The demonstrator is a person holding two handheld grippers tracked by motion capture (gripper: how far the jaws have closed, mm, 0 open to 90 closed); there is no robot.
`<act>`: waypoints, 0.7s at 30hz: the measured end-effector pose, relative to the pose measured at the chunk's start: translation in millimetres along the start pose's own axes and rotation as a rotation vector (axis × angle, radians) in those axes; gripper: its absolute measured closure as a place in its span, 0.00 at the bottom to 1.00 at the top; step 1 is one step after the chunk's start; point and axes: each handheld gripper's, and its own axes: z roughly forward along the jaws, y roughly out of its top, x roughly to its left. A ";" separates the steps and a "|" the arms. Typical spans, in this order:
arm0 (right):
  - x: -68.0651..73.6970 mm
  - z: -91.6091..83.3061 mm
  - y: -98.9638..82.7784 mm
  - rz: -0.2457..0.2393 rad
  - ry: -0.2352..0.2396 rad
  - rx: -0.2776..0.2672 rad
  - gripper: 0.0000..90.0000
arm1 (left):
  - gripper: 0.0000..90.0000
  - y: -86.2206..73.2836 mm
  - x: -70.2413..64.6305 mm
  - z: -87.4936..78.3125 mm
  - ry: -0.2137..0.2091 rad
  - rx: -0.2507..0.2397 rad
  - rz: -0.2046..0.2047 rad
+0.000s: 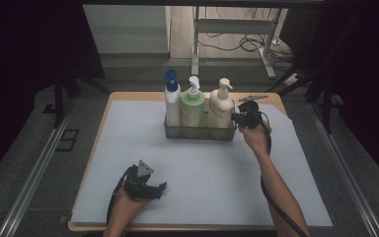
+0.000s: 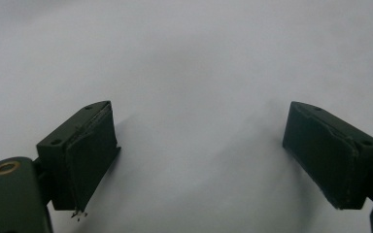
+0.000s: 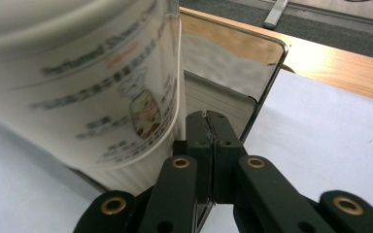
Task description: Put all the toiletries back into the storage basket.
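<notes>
Metal basket [image 1: 200, 132] at table's far middle, upright, holding three pump bottles; right end wall [image 3: 252, 77] shiny.

A pale grey sheet [image 1: 202, 168] is covering most of a light wooden table [image 1: 128, 96], whose bare edge is showing along the far side. Grey carpeted floor [image 1: 34, 153] is stretching around it, with metal rails [image 1: 29, 185] running along both sides. Beyond the table a white desk frame [image 1: 237, 34] is standing on metal legs — black cables [image 1: 237, 45] are lying tangled on the floor beneath it. Dark curtains [image 1: 24, 44] are hanging on the left and right, leaving the room dim — light is falling mostly on the tabletop.
</notes>
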 end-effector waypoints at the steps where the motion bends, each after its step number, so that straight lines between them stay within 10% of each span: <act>1: -0.9 0.9 0.1 0.001 0.002 0.001 0.98 | 0.13 0.0 0.0 0.0 0.000 0.000 0.000; 21: 8.8 16.3 -4.6 0.007 0.030 0.022 0.96 | 0.13 0.0 -0.1 0.1 -0.001 -0.001 -0.001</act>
